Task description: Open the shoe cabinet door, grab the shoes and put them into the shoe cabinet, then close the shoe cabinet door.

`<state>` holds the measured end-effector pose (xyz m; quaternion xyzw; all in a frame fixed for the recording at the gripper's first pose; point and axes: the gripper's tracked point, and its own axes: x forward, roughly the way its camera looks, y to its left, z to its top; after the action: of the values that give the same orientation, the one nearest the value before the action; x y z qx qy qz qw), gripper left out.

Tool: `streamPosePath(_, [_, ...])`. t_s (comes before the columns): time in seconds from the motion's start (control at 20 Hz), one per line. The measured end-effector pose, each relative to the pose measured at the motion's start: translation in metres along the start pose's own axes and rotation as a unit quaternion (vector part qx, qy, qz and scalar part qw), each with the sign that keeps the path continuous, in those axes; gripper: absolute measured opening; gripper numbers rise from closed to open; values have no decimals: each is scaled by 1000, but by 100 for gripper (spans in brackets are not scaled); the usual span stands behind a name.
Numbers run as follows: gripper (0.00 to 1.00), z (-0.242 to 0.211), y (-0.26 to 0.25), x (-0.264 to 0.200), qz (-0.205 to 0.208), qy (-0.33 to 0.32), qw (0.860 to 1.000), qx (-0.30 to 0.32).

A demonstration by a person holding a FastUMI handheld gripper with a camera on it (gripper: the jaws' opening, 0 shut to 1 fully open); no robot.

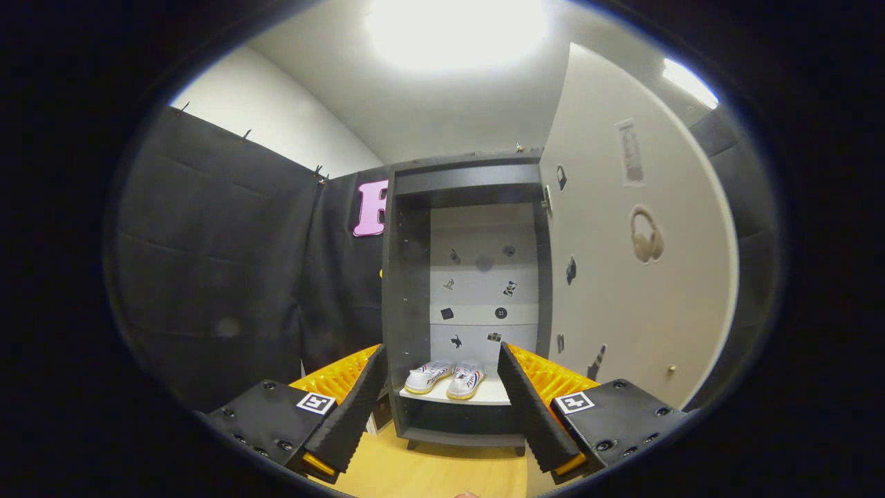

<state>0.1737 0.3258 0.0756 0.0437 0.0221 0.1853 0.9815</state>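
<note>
Jaws (442, 408) spread wide, holding nothing, aimed at cabinet (404, 277). Shoes (446, 378) sit as a pair on its white shelf (494, 394), beyond the fingers; rest of the interior looks bare. Door (636, 290) stands swung open at right. Step in hand is likely closing: approach door's outer edge, push in a slow arc, w/o clipping cabinet frame.

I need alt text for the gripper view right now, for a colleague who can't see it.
A pair of white shoes sits on the low shelf of the open shoe cabinet, beyond the gripper, whose open fingers hold nothing. The cabinet door stands swung wide to the right, over a wooden floor.
</note>
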Motion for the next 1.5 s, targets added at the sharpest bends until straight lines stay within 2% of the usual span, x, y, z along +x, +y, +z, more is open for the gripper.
streamPosePath(0.2, [99, 15, -26, -48, 8, -1, 1000, 2])
streamPosePath(0.35, [99, 23, -36, -76, 35, -2, 999, 4])
streamPosePath(0.9, [98, 26, -148, -126, 103, 27, 992, 62])
streamPosePath(1.05, [97, 30, -181, -124, 121, 37, 990, 67])
streamPosePath(1.25, [97, 0, -206, -102, 147, 57, 986, 61])
streamPosePath(1.5, [98, -32, -198, -80, 224, 89, 968, 73])
